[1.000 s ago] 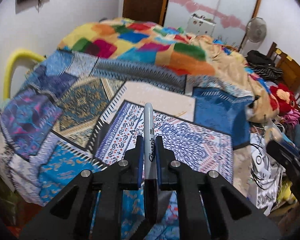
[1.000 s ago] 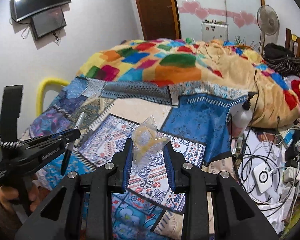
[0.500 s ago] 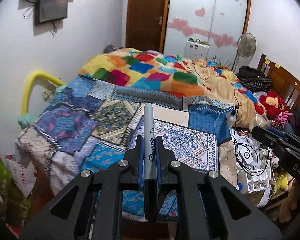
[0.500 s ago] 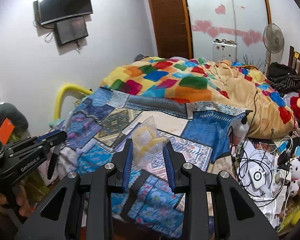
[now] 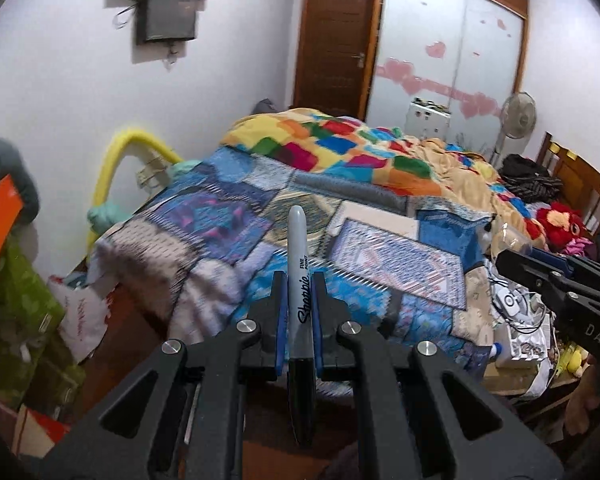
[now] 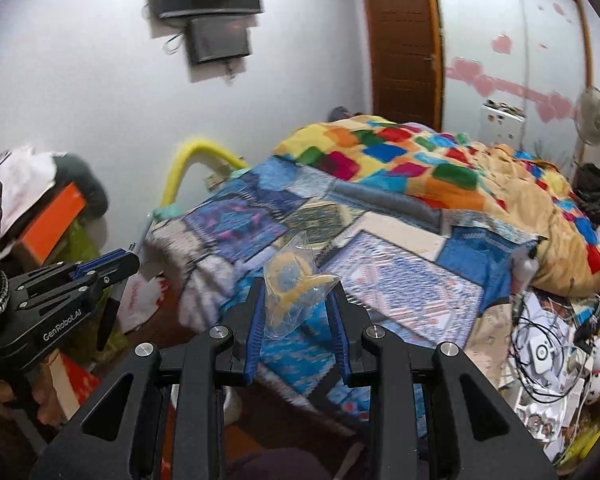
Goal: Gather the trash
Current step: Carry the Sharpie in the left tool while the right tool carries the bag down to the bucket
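A: What did your left hand-held gripper [image 5: 298,312] have at that moment?

B: You had it nearly closed, its blue pads clamped on a marker [image 5: 299,280]. The marker stood along the fingers, grey cap pointing out past the tips, black barrel running back between the arms.

A: And your right hand-held gripper [image 6: 298,312]?

B: You held it partly closed on a crumpled clear wrapper [image 6: 294,284] with something yellow inside. The wrapper sat between the blue pads and stuck up above them.

A: Where were both things relative to the bed [image 5: 228,224]?

B: Off it, in the air, each pinched in your grippers in front of the bed's near end. The bed lay beyond, covered in patterned blue cloth, with a bright patchwork blanket [image 5: 340,148] heaped at the far end.

A: Could you see one gripper from the other?

B: Yes. In the right wrist view your left one showed at the left edge, marker crossing it at a slant, with your hand [image 6: 40,396] under it. In the left wrist view the right one came in from the right edge. The two were well apart.

A: Anything else?

B: A cluttered pile of cables [image 6: 540,344] lay right of the bed.
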`<state>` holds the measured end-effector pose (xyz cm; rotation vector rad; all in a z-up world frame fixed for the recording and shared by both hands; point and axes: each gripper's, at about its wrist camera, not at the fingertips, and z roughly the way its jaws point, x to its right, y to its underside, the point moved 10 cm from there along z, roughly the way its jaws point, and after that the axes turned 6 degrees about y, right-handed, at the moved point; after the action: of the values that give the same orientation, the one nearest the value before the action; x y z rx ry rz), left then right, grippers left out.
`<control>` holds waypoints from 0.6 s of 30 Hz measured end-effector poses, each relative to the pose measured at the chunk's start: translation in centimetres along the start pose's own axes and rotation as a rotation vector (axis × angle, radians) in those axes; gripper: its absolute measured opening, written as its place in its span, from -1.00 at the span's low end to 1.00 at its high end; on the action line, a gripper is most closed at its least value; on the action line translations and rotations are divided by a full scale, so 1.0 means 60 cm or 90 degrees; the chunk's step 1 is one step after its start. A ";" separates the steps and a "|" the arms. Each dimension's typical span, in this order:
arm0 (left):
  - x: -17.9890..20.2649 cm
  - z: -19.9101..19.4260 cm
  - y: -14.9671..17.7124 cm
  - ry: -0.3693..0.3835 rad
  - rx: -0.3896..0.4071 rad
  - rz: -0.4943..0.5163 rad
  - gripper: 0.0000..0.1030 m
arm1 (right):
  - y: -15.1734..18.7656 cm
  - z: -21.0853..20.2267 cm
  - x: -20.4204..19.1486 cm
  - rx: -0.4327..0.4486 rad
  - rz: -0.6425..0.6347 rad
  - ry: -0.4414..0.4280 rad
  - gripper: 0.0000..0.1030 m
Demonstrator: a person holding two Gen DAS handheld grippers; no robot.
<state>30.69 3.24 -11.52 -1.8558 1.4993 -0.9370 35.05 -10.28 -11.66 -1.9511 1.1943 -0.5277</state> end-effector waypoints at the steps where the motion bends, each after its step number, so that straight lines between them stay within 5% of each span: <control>1: -0.016 -0.006 0.009 -0.008 -0.001 -0.008 -0.82 | 0.004 0.001 -0.014 -0.002 -0.008 -0.005 -0.47; 11: -0.187 -0.050 0.113 -0.076 -0.030 -0.095 -0.81 | 0.061 0.043 -0.164 -0.061 -0.089 -0.071 -0.47; 18: -0.279 -0.025 0.208 -0.094 -0.085 -0.158 -0.81 | 0.133 0.100 -0.247 -0.151 -0.127 -0.104 -0.47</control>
<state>20.18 16.98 -23.26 -2.1943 1.2912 -0.8057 27.66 3.08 -20.97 -2.2840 1.0014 -0.3302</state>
